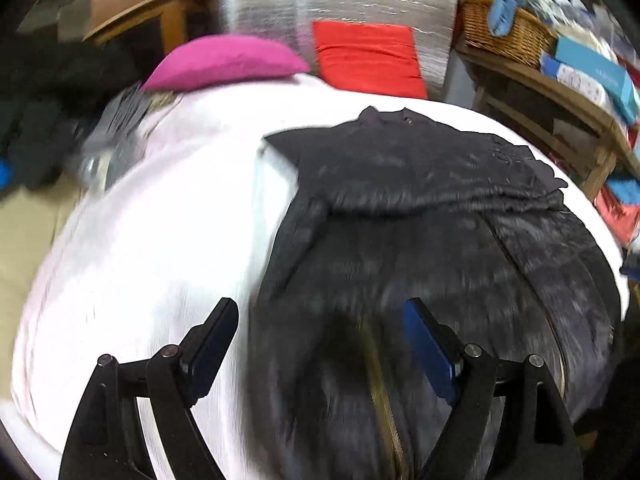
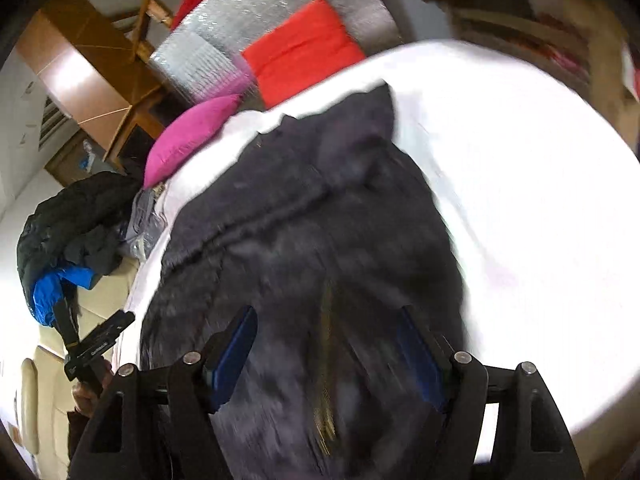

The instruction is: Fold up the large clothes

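Left wrist view: dark jacket (image 1: 420, 216) lies on white bed (image 1: 140, 260), one flap folded across, further folds remaining; left gripper (image 1: 320, 320) and right gripper (image 2: 330, 328) fingers wide, empty

Home bedroom, white-sheeted bed (image 1: 152, 240), pink pillow (image 1: 224, 62), wicker basket (image 1: 508, 36)
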`<state>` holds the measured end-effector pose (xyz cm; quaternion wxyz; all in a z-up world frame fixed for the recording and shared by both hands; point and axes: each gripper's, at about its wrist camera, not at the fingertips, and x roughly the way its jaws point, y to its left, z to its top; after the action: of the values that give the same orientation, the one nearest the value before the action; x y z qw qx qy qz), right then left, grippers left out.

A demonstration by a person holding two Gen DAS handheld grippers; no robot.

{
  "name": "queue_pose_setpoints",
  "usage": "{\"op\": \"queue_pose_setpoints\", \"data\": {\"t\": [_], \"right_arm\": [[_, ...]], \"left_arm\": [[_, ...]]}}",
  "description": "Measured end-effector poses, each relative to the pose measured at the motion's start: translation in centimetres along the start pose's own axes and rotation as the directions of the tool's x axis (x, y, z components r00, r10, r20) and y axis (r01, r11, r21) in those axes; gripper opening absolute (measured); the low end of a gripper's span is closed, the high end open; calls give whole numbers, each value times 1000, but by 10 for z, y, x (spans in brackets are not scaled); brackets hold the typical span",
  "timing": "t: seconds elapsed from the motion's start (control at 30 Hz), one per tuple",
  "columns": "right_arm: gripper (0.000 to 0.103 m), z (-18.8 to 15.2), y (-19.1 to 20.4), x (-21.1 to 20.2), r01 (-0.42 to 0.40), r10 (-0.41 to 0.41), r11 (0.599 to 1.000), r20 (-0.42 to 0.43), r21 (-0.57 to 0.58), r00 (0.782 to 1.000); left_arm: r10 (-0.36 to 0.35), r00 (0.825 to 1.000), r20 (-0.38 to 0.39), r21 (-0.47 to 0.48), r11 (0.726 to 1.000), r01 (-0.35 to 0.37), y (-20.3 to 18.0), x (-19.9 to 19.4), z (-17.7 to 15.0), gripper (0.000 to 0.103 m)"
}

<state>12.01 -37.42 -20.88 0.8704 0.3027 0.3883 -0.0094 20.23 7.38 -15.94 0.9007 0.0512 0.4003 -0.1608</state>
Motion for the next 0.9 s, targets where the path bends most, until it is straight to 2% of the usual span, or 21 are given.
{"op": "queue_pose_setpoints", "data": {"t": [0.07,0.2,0.27,0.33,0.47,0.5,0.57,0.7,0.73,0.8,0.83,0.87,0.9], "right_arm": [[75,-15,-12,-5,11,-10,999,-31,36,999],[75,-45,-27,-4,85,-77,994,-118,64,990],[75,-55,-29,0,89,-77,993,-154,72,985],[75,-65,-31,9,114,-94,990,-207,86,974],[75,-80,-33,25,133,-104,987,-264,95,959],[75,-83,-33,30,155,-126,984,-278,84,952],[75,-89,-34,39,154,-119,984,-311,93,943],[78,-92,-42,44,147,-96,977,-298,154,950],[77,-94,-43,43,143,-94,978,-289,154,953],[66,-97,-42,38,147,-102,978,-278,147,955],[57,-100,-40,33,155,-113,978,-274,137,955],[47,-101,-38,30,157,-118,979,-272,128,955],[41,-102,-34,26,161,-125,980,-271,114,954]], "left_arm": [[1,1000,-19,-49,999,-2,10,-7,-20,85],[-21,997,-75,-145,989,10,24,-9,-44,85],[-77,992,-101,-220,974,54,30,-10,-53,85],[-105,987,-119,-258,964,71,31,-12,-61,85],[-119,979,-165,-263,962,73,22,-13,-82,85],[-139,973,-186,-268,960,86,18,-12,-88,85],[-173,960,-221,-282,953,107,13,-9,-99,85],[-172,951,-258,-272,957,100,6,-3,-109,85],[-171,951,-257,-270,958,99,5,-4,-110,85],[-174,952,-250,-263,959,107,2,-6,-111,84],[-172,955,-242,-260,960,107,2,-8,-112,78],[-165,958,-233,-253,962,104,1,-10,-113,64],[-149,963,-226,-241,966,93,0,-14,-115,57]]}}
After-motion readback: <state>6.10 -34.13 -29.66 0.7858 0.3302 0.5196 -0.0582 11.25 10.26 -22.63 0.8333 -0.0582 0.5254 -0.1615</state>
